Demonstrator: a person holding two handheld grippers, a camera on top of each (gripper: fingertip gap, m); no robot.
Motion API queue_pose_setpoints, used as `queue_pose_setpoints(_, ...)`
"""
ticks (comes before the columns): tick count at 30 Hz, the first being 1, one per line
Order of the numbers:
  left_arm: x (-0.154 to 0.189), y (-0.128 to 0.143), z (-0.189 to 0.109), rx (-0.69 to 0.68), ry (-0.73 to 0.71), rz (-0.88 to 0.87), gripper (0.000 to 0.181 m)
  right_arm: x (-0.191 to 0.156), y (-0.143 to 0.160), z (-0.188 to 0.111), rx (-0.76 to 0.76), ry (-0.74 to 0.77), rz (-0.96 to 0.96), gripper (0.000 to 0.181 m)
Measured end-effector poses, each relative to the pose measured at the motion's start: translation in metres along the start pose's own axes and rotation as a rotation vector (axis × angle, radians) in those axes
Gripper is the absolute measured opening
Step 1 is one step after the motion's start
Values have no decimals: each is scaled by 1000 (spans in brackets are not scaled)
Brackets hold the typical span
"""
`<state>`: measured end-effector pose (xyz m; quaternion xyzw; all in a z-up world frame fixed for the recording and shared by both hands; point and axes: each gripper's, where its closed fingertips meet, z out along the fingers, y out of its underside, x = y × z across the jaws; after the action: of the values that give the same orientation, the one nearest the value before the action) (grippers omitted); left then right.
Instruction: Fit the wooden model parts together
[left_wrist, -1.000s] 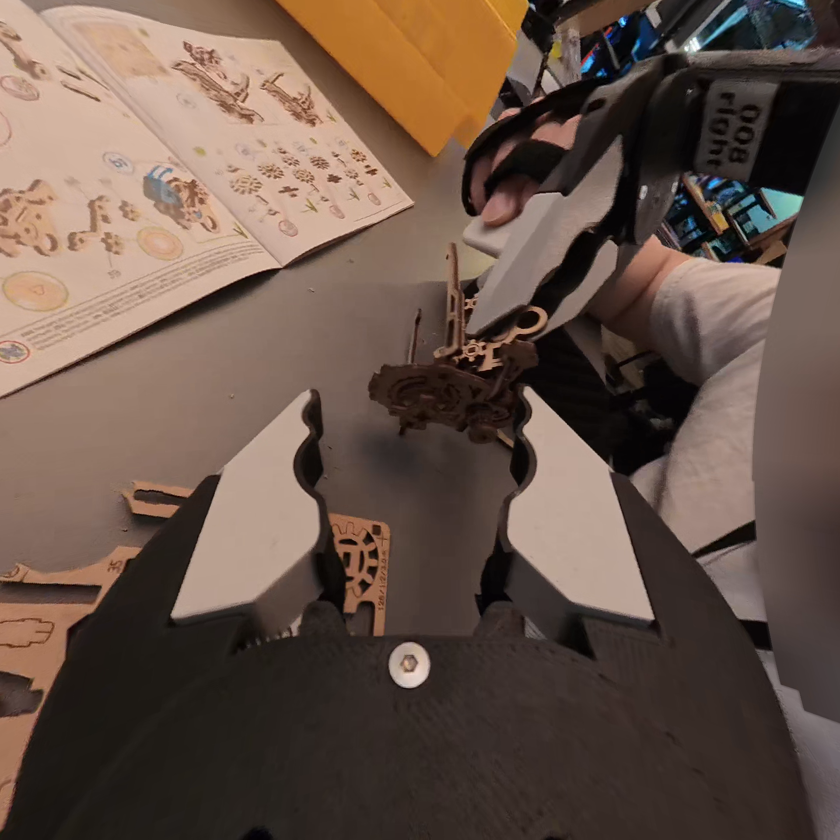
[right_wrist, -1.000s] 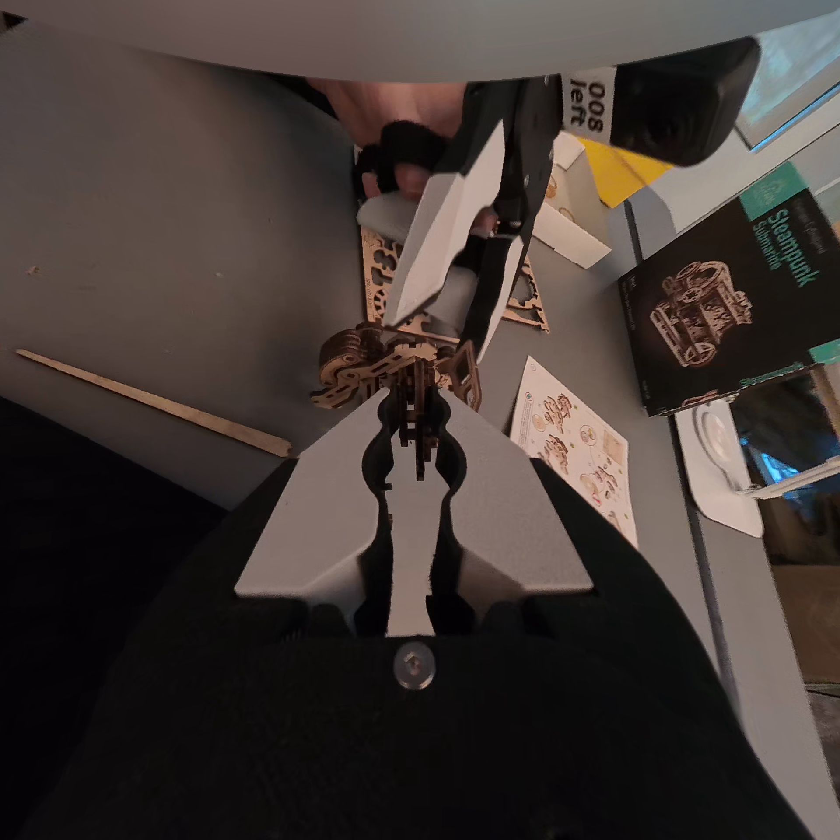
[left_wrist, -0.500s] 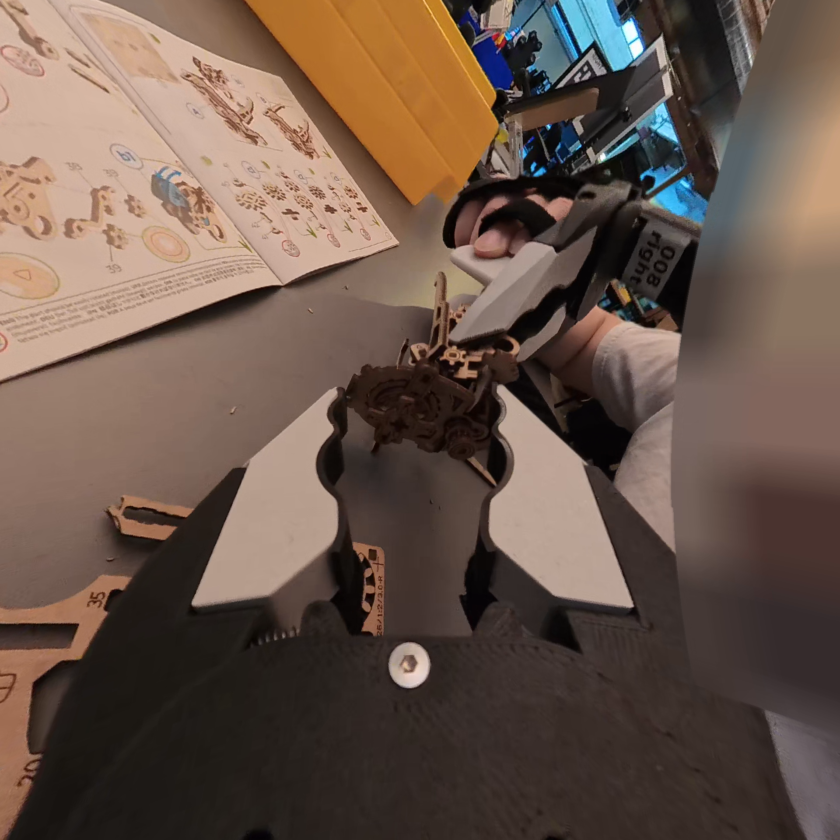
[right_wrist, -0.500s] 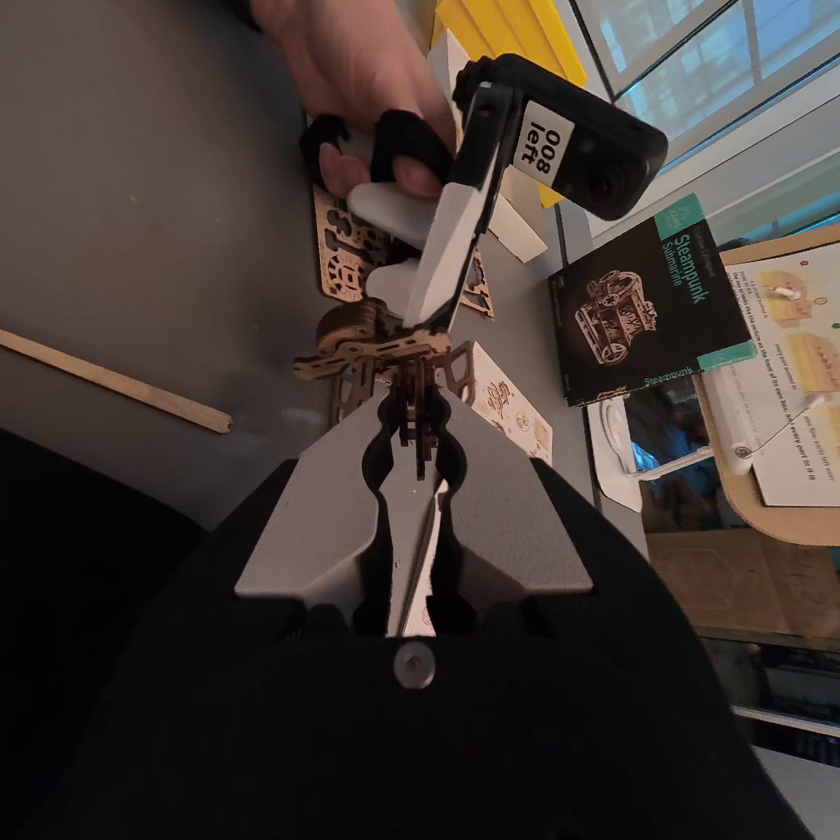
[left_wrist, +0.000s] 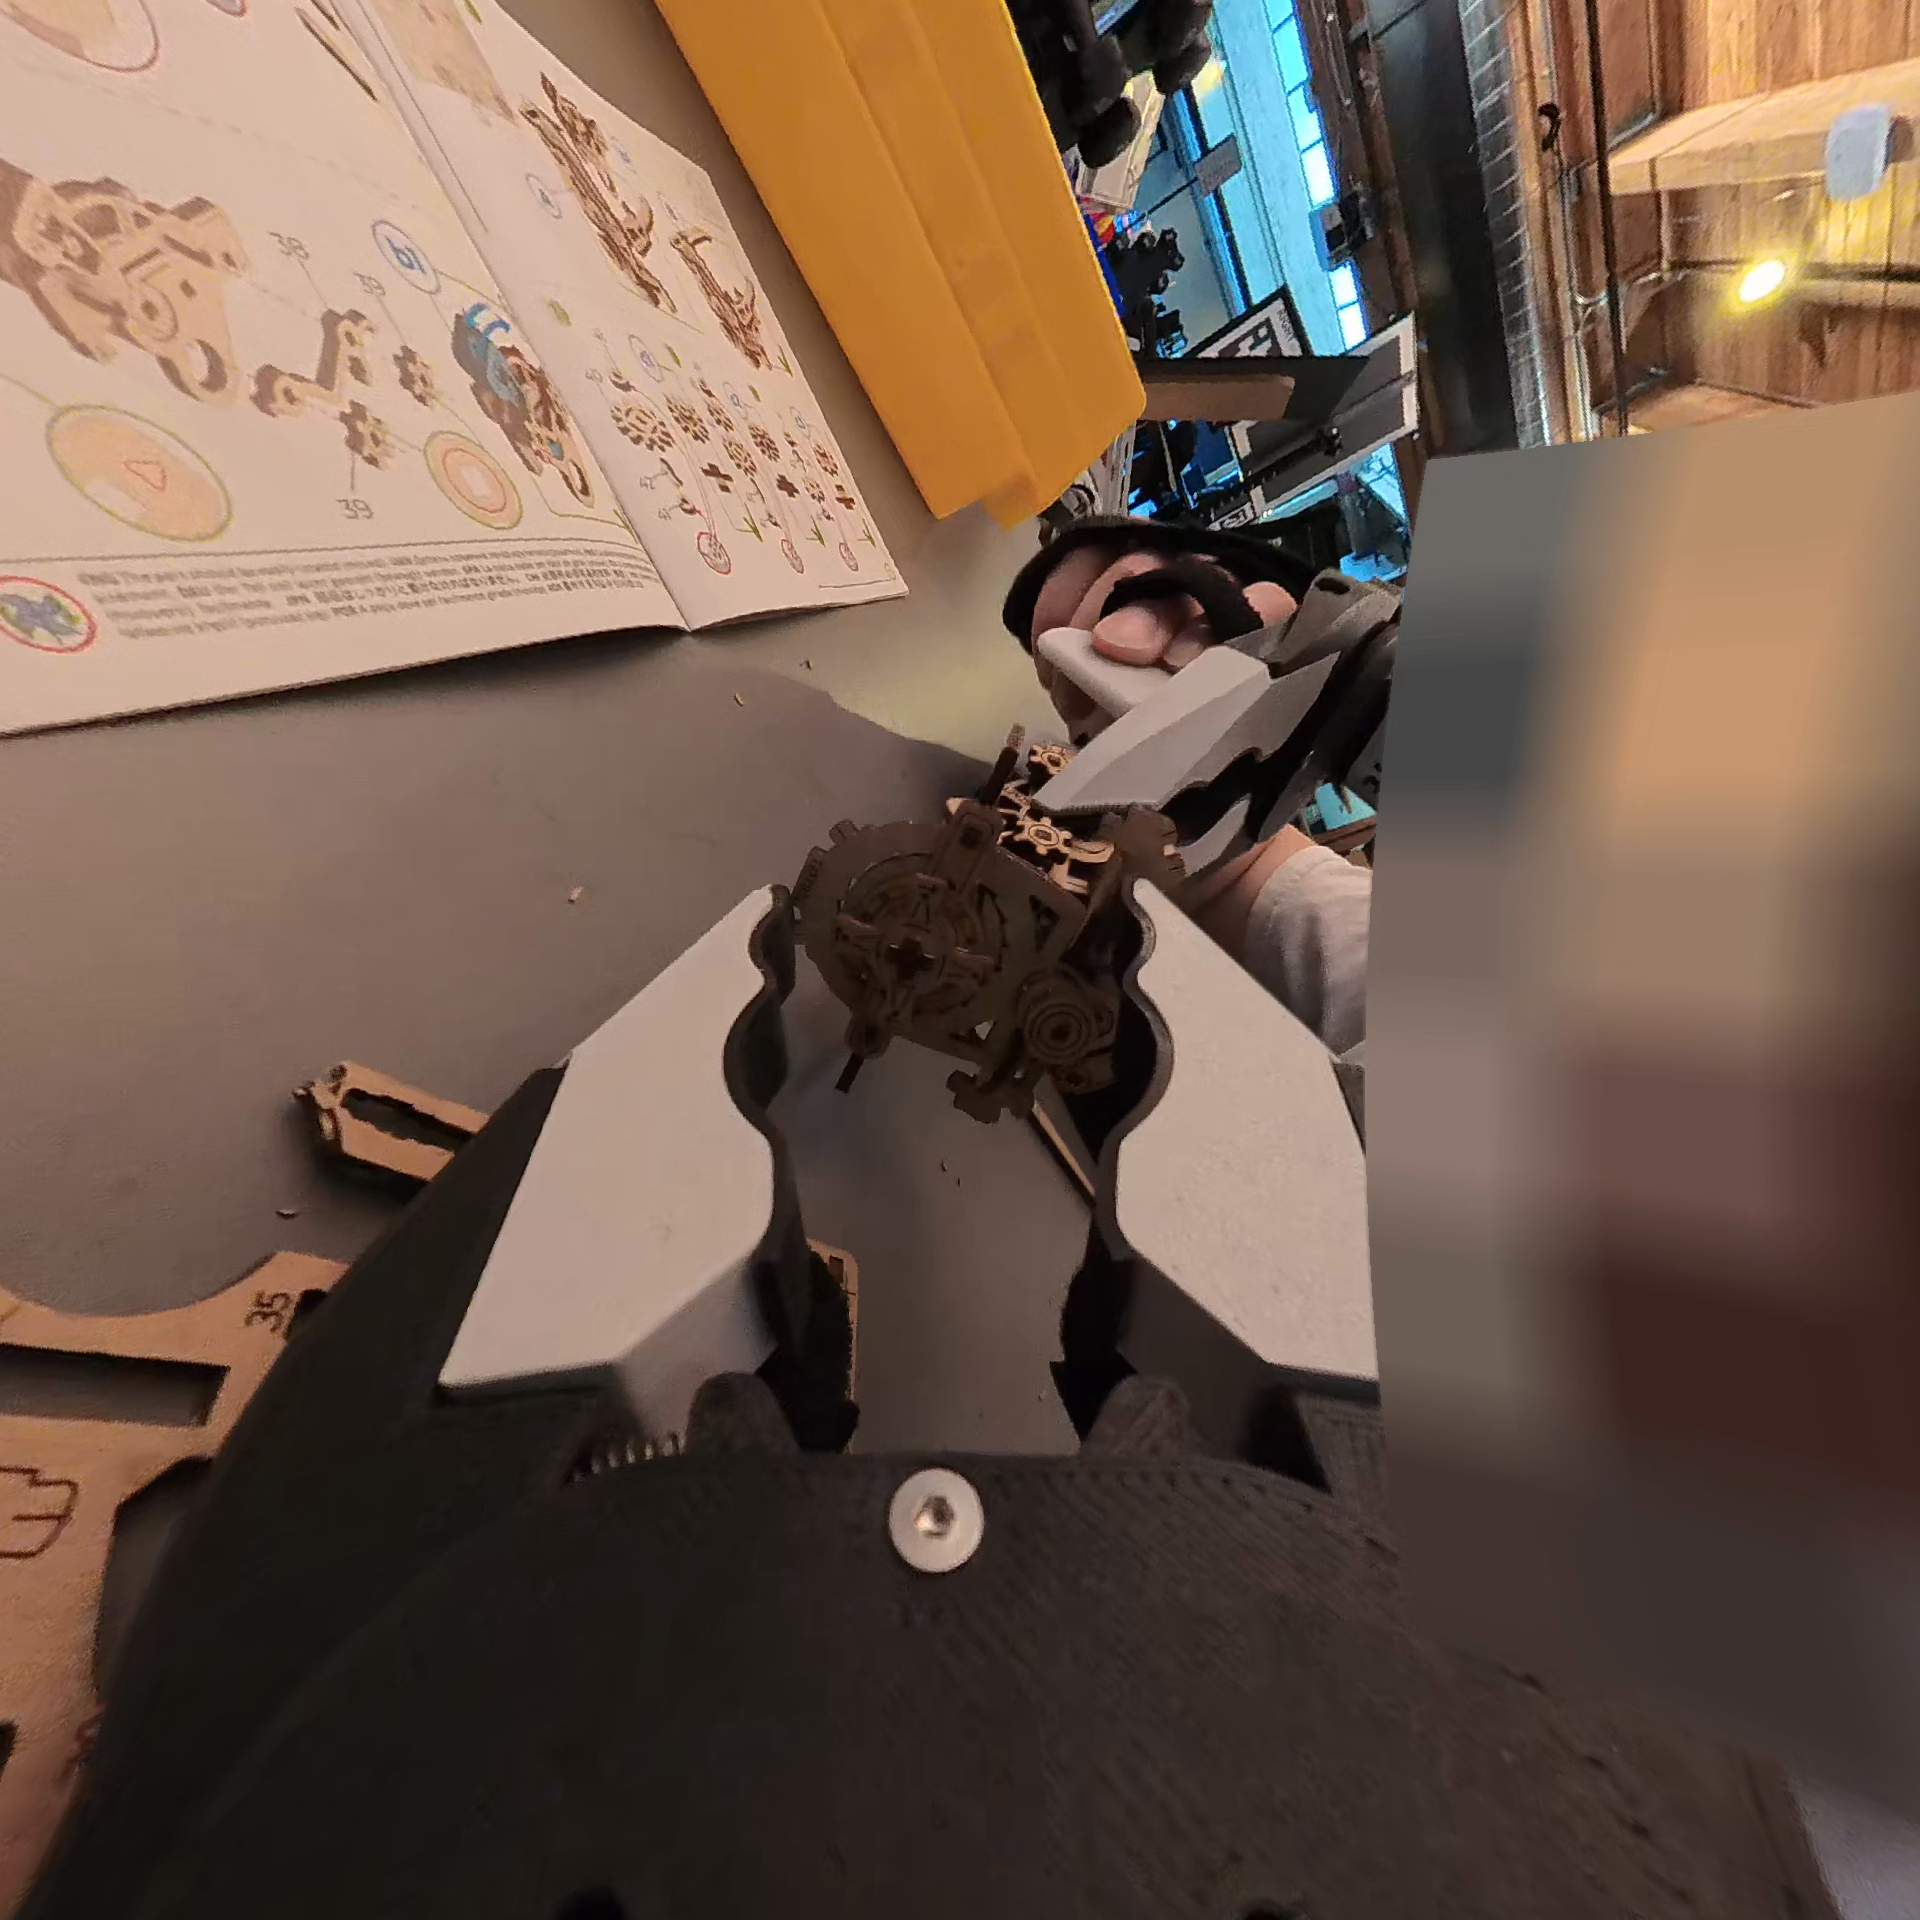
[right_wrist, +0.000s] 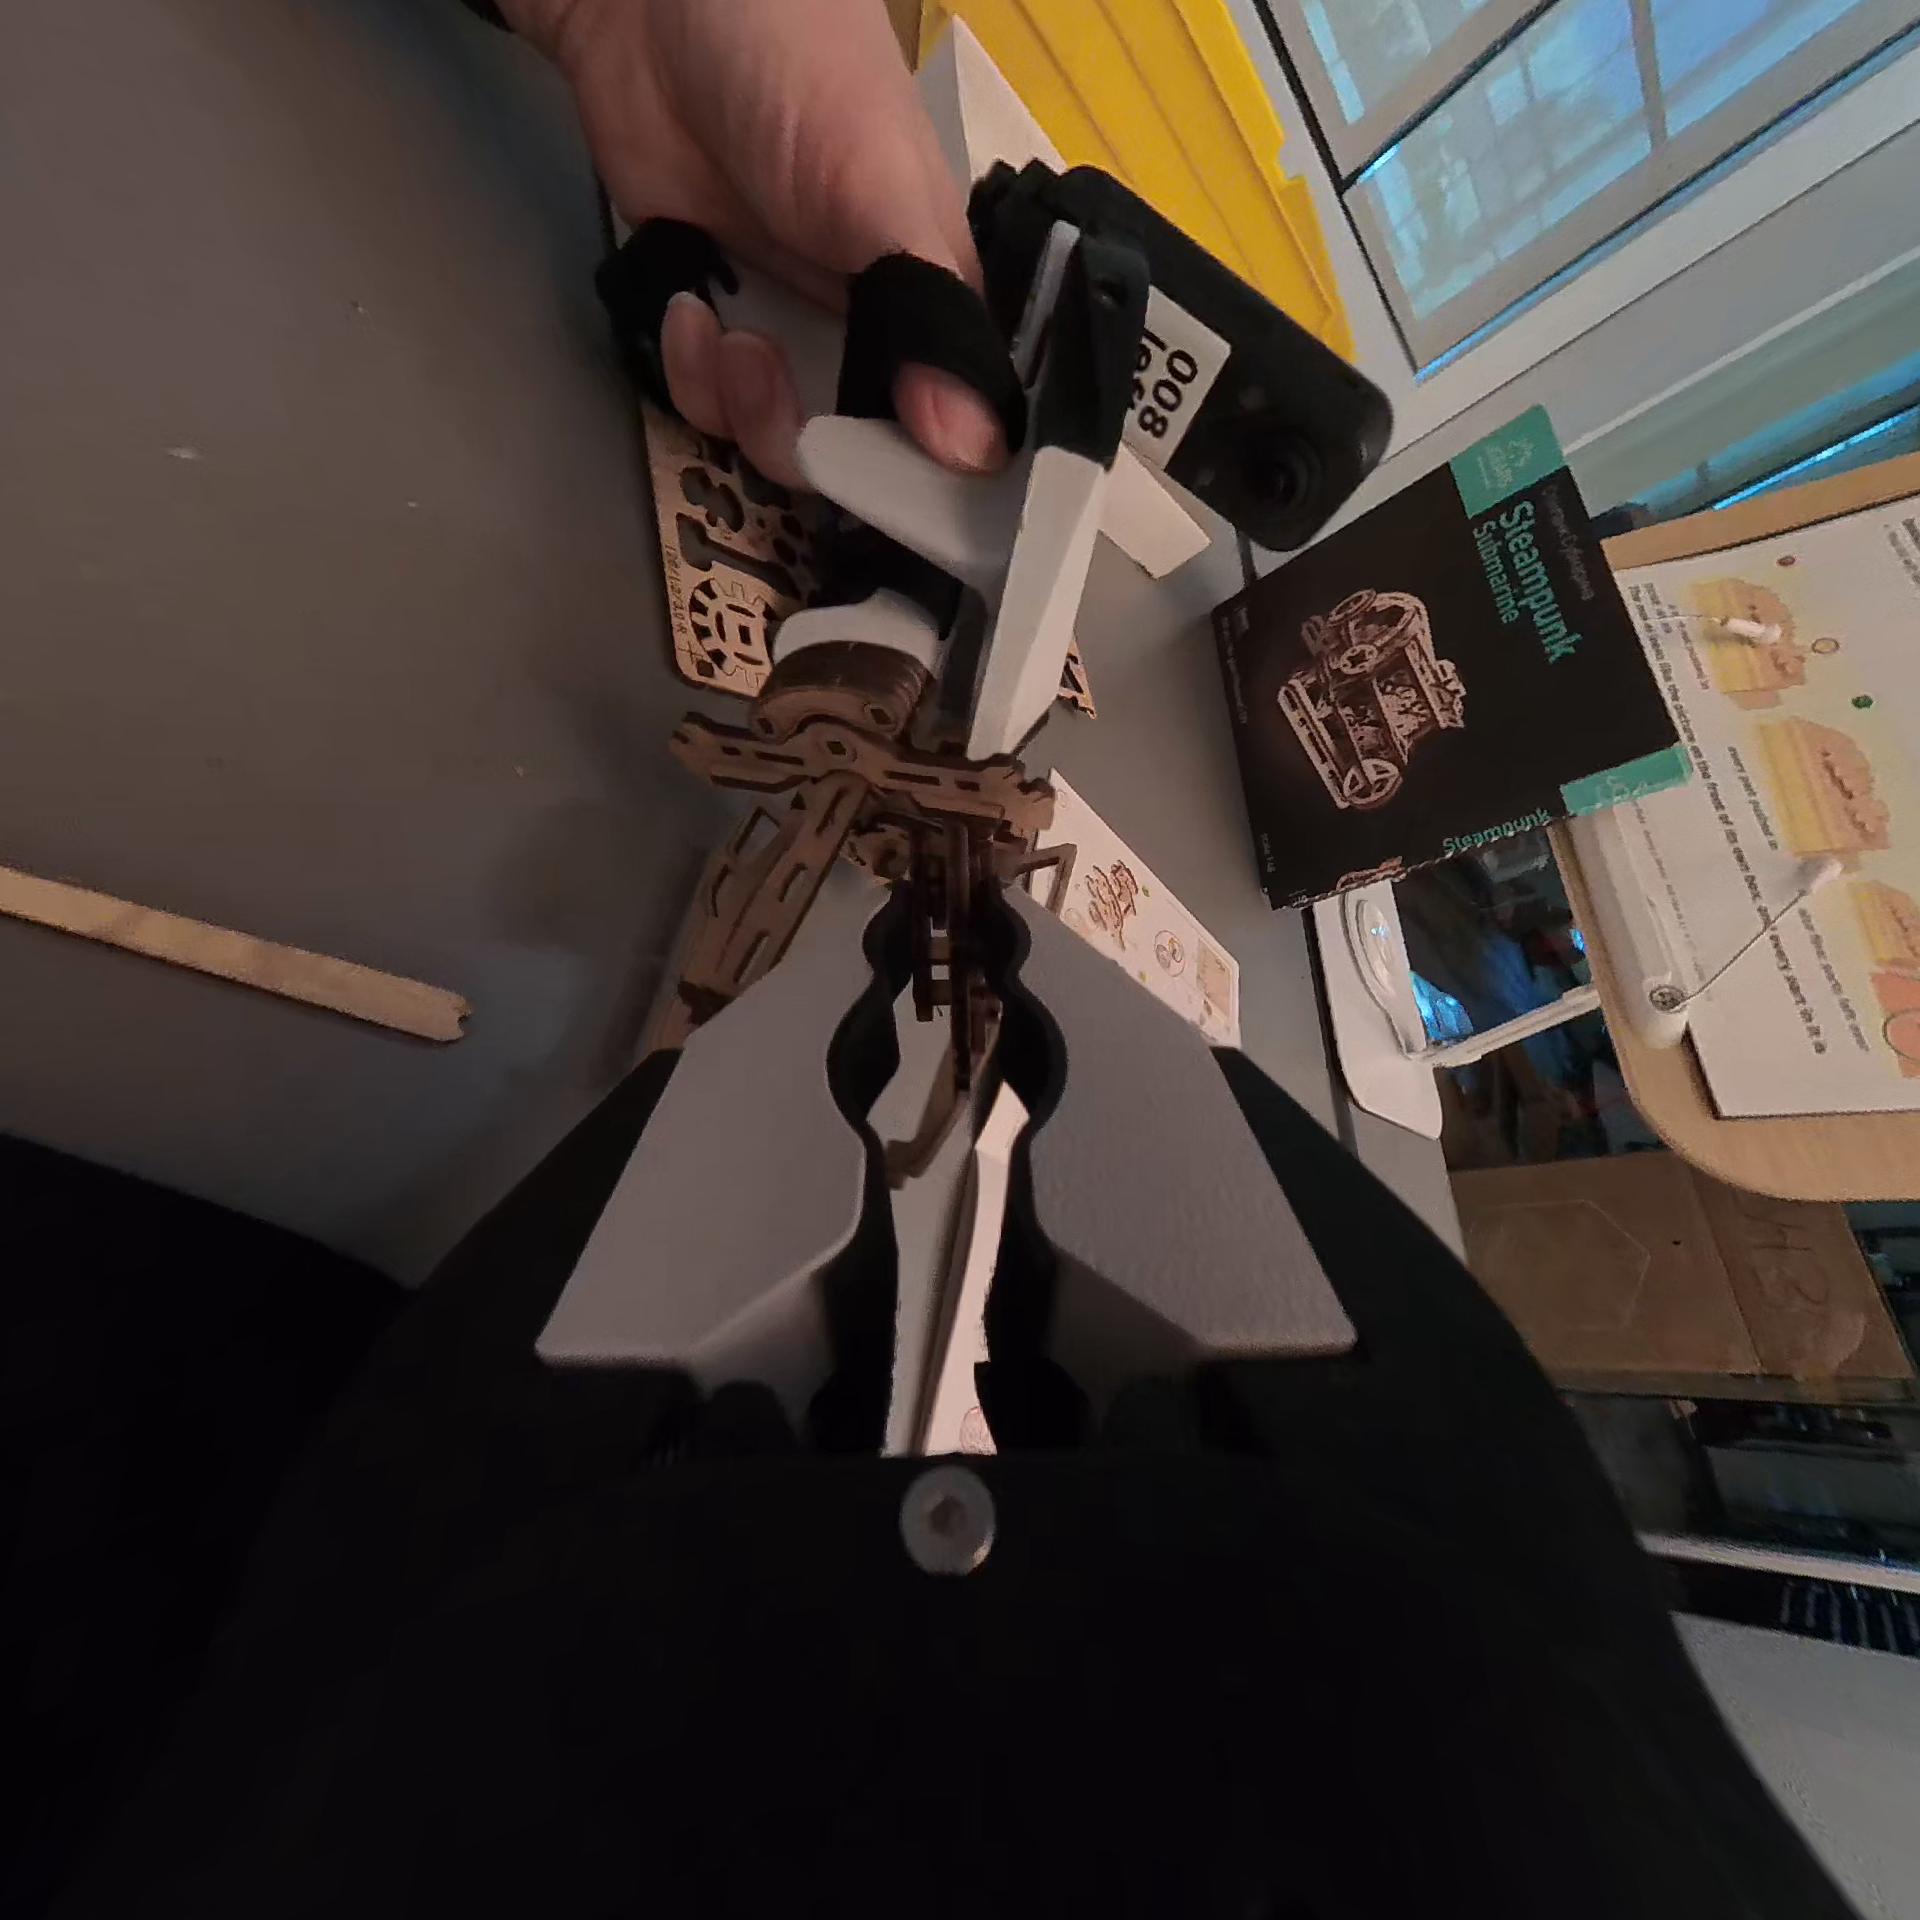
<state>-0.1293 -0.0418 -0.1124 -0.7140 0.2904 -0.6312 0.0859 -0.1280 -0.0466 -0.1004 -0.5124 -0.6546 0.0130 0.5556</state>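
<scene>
Right gripper is clamped on a thin plate of the wooden model, which is held in the air above the table. Left gripper is part-open around the model's gear end; fingertips sit just beside it on both sides, contact cannot be confirmed. Each gripper is held by a hand with black finger straps. Below and around: cut-out wooden sheets, a loose wooden strip, an open instruction booklet. Yellow bin is seen at the far table edge, contents hidden. Dark kit box lies beside a tray holding a printed sheet. Windows are seen behind.
</scene>
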Motion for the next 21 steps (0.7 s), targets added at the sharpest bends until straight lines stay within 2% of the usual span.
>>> queue_pose_setpoints(7, -4, -4, -1, 43, -30, -30, 64, 3, 2, 4, -51, 15, 135, 11)
queue_pose_setpoints(13, -7, -10, -2, 102, -53, -57, 64, 5, 6, 7, -119, 84, 95, 11)
queue_pose_setpoints(21, -5, -11, -2, 126, -42, -64, 64, 8, 5, 4, -96, 105, 220, 11)
